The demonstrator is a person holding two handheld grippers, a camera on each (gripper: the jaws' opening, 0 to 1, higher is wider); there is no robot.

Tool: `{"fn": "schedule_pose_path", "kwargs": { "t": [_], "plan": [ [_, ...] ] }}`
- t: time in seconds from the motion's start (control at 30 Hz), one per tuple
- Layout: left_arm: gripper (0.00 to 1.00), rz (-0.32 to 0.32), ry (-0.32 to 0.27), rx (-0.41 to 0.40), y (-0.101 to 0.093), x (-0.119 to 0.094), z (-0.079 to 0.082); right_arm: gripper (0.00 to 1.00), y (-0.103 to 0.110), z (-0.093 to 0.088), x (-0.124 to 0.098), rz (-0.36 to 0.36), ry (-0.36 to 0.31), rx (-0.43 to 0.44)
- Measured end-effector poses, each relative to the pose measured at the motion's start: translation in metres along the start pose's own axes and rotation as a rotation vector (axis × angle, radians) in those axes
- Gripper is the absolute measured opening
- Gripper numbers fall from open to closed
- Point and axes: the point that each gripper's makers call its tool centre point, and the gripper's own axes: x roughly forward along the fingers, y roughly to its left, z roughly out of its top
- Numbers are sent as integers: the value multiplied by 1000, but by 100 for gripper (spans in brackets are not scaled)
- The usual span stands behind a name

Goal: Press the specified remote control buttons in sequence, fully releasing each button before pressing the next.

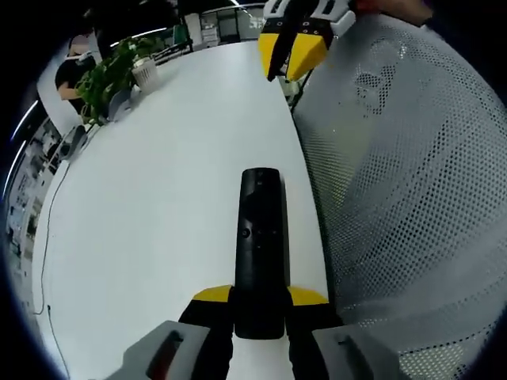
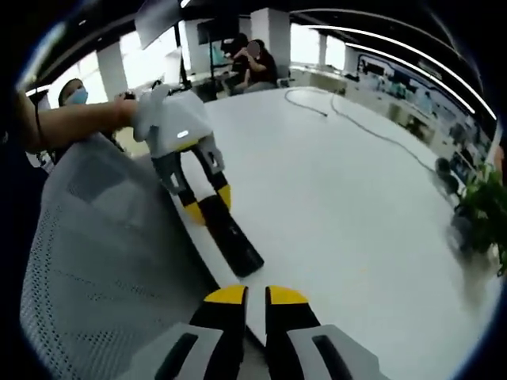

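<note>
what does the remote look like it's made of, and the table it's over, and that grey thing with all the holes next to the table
Remote: likely black plastic, semi-gloss, with soft highlights along its top face.
Table: smooth white top, probably laminate, matte to satin; the exact material is unclear.
Grey holed thing: looks like woven mesh fabric, matte, with a regular pattern of fine holes, probably a chair back.

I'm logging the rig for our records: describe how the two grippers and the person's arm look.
The left gripper has black fingers with yellow tips on a pale grey body with a small red mark. In the right gripper view its light grey housing carries a lit strip. The right gripper matches: yellow-tipped black fingers, grey body with dark slots. The person's forearm is bare.
</note>
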Motion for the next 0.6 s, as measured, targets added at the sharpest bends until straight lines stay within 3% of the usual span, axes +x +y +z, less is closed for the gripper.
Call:
{"fn": "schedule_pose_path", "kwargs": {
  "t": [0.07,0.37,0.6],
  "plan": [
    [25,-13,-25,-40,2,0,-1,2,-2,3,6,9,8,-12],
    [25,-19,-77,-38,1,0,-1,0,-4,15,36,64,33,-51],
    [25,-27,-105,-26,0,-1,-1,0,6,0,65,138,123,-108]
  ]
}}
